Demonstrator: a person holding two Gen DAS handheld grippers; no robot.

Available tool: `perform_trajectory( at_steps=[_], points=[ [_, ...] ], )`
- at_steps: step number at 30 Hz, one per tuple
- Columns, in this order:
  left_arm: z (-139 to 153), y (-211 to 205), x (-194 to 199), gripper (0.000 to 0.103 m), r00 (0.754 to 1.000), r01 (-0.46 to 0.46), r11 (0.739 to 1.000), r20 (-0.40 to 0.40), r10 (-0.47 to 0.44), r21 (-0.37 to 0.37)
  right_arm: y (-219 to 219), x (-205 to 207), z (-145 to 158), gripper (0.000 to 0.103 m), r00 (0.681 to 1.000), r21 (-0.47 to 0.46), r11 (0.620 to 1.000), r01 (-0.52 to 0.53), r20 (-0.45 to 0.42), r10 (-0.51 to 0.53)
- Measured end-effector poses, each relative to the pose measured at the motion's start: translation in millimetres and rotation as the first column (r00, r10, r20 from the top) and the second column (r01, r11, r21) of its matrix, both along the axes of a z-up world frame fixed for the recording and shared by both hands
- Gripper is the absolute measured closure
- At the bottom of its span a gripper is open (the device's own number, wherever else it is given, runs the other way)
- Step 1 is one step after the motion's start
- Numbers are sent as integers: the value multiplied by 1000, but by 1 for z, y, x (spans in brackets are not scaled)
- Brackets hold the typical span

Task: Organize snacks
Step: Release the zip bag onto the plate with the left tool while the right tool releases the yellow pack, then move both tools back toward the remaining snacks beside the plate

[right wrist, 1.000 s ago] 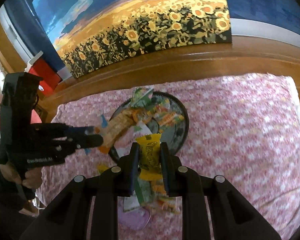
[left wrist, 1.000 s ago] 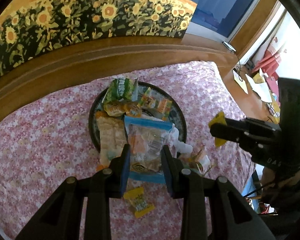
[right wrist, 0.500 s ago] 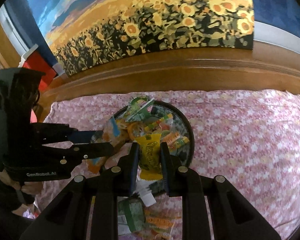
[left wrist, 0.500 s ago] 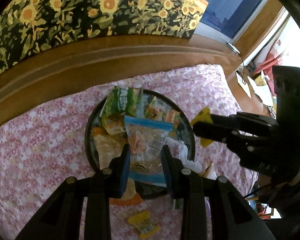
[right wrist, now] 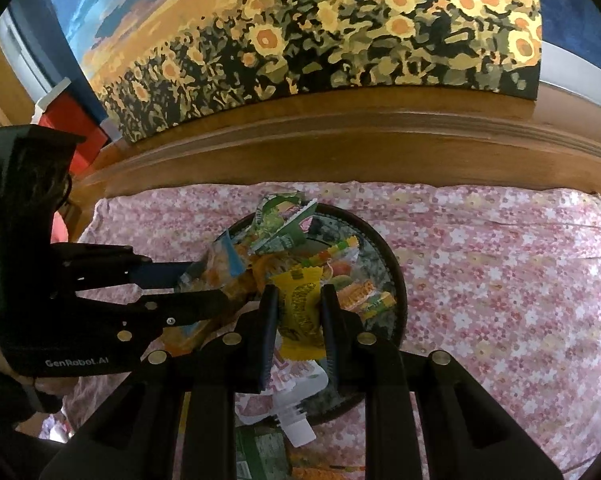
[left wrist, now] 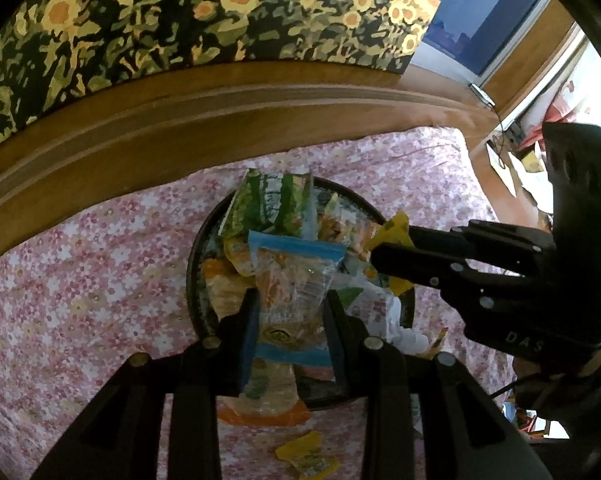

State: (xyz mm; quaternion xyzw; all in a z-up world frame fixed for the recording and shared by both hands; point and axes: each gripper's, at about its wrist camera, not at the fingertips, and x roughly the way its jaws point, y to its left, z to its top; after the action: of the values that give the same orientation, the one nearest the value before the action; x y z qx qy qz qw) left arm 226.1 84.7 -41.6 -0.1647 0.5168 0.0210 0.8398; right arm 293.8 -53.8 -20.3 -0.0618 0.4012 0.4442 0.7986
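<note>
A pink floral bedsheet (left wrist: 80, 280) fills the left wrist view, where the left gripper (left wrist: 290, 320) clamps a clear blue-edged snack bag (left wrist: 292, 280) above the dark round tray (left wrist: 194, 280) ahead. In the right wrist view, the right gripper (right wrist: 296, 312) pinches a yellow snack packet (right wrist: 300, 308) over that tray's near rim (right wrist: 396, 276).

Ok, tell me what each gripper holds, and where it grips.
Left gripper: clear snack bag, pinched at its lower sides. Right gripper: yellow packet, pinched across its middle.

Snack packets (left wrist: 276, 204) in tray (left wrist: 194, 280) on bedspread (left wrist: 80, 280)
</note>
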Motion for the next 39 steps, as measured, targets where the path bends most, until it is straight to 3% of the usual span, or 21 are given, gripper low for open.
perform_trajectory(
  at_steps=[9, 12, 14, 22, 25, 28, 34, 39],
  points=[
    [3, 4, 1, 68, 1000, -11, 999, -15, 12, 41, 7, 0, -2, 81, 1000, -8, 1000, -8, 8, 8],
    [4, 3, 2, 59, 1000, -13, 999, -14, 13, 47, 7, -1, -3, 81, 1000, -9, 1000, -12, 13, 12],
    [6, 3, 3, 46, 1000, -15, 998, -10, 15, 53, 8, -1, -4, 81, 1000, -10, 1000, -14, 11, 14],
    [16, 7, 1, 34, 999, -41, 997, 17, 39, 67, 9, -1, -3, 79, 1000, -16, 1000, -4, 17, 5],
    [17, 8, 0, 34, 999, -48, 996, 14, 47, 77, 9, -1, -1, 65, 1000, -14, 1000, 4, 23, -4],
    [18, 9, -1, 33, 999, -51, 996, 13, 51, 75, 7, -2, 0, 59, 1000, -6, 1000, 4, 17, -4],
    [23, 15, -9, 33, 997, -76, 996, 25, 74, 56, 1, -6, 4, 28, 999, -13, 1000, 24, 28, -23],
    [31, 19, -18, 33, 996, -85, 995, 39, 82, 60, -9, -13, 11, 24, 998, 5, 999, 47, 43, -48]
  ],
)
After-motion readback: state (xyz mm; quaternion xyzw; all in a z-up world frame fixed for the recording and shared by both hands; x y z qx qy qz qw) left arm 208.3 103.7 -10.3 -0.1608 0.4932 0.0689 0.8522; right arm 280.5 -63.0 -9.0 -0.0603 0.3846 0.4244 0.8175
